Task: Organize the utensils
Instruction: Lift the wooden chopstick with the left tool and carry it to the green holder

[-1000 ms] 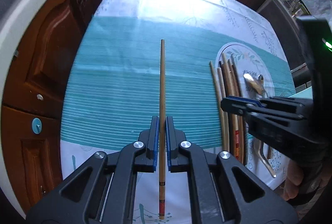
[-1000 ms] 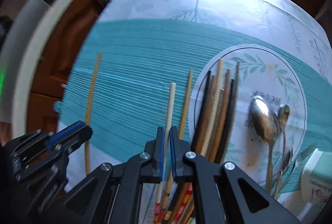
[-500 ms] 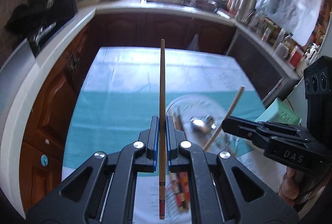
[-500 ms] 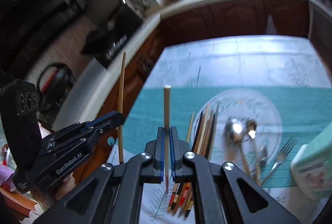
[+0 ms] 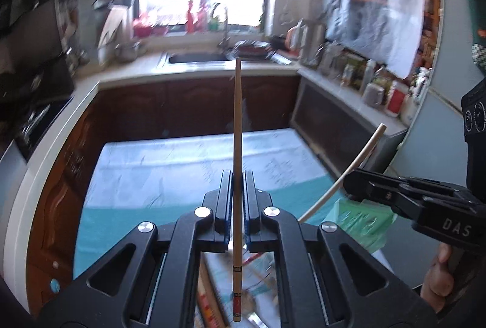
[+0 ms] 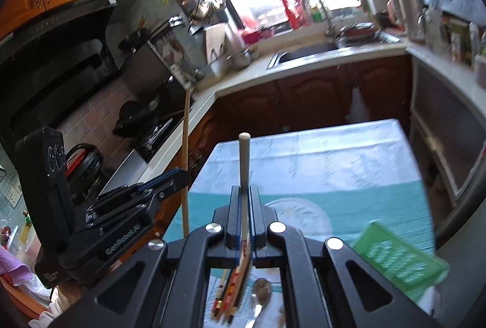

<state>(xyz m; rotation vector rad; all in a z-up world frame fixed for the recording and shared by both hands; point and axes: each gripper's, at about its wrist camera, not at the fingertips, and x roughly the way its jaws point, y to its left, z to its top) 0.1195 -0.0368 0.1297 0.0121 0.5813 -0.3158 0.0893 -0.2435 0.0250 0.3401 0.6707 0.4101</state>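
Observation:
My left gripper (image 5: pixel 237 176) is shut on a tan chopstick (image 5: pixel 237 121) with a red-banded end, held up above the table and pointing away. Seen from the right wrist, that gripper (image 6: pixel 170 180) and its chopstick (image 6: pixel 185 158) stand at the left. My right gripper (image 6: pixel 244 191) is shut on a pale chopstick (image 6: pixel 244 158). From the left wrist it appears at the right (image 5: pixel 352 185), with the pale chopstick (image 5: pixel 355 164) slanting up. Several chopsticks (image 6: pixel 232 288) and a spoon (image 6: pixel 261 291) lie on the round plate (image 6: pixel 303 212) below.
The table carries a teal striped mat (image 5: pixel 170 206) over a white cloth. A green box (image 6: pixel 401 261) stands at the table's right side. Brown cabinets, a counter with a sink (image 5: pixel 197 57) and a stove (image 6: pixel 142 127) surround the table. A hand (image 5: pixel 440 276) holds the right gripper.
Both grippers have risen from the table and tilted up, each lifting its chopstick. The table and plate have dropped low in both views, and the kitchen counter and window now fill the top.

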